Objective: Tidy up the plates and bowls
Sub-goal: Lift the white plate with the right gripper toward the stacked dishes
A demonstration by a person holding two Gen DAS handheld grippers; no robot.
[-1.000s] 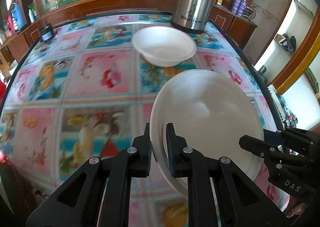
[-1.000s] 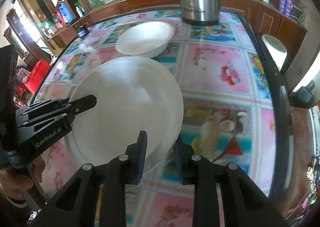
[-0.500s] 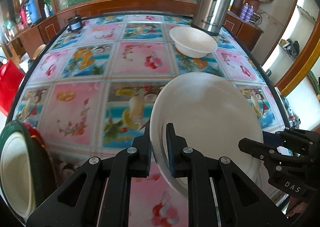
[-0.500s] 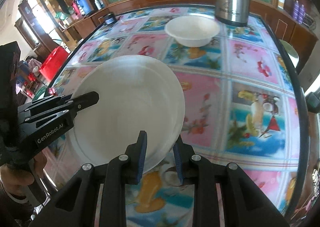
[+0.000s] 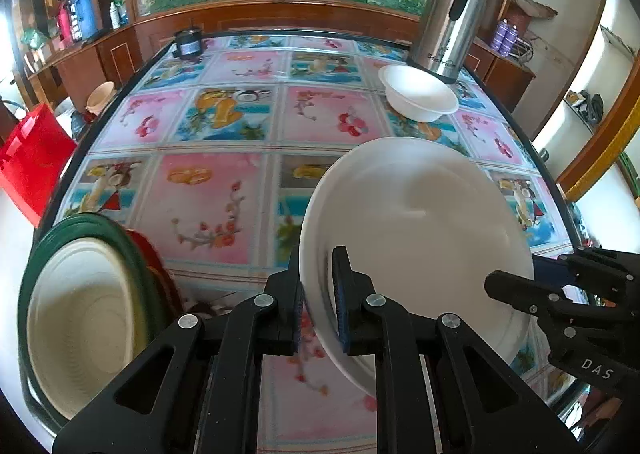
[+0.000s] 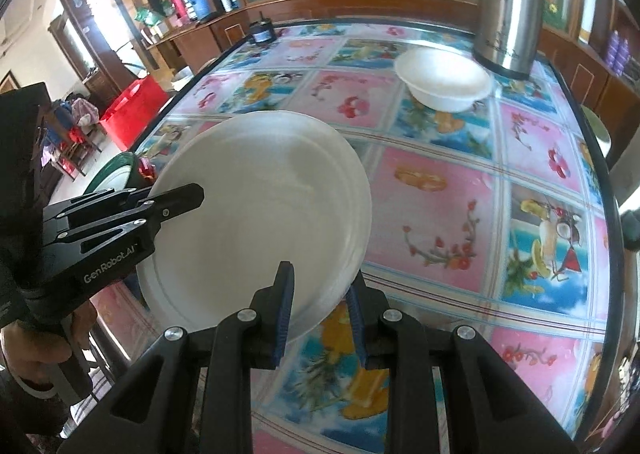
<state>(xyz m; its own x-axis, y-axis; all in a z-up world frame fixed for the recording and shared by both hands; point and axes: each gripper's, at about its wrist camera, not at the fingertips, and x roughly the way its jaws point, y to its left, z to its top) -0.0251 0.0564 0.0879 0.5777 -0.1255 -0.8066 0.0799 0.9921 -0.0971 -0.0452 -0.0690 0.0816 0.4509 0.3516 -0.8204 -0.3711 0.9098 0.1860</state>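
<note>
Fruit-print tablecloth (image 5: 224,206) below, white plate (image 5: 416,230) held aloft: left gripper (image 5: 318,310) clamps its left rim, right gripper (image 6: 320,310) its near-right edge. Green-rimmed stack (image 5: 86,318) sits left of the left jaws, nearer that hand.

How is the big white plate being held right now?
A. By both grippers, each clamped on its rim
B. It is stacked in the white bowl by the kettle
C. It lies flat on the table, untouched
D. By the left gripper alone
A: the left gripper and the right gripper each pinch the rim of the white plate, which is tilted above the table.
</note>
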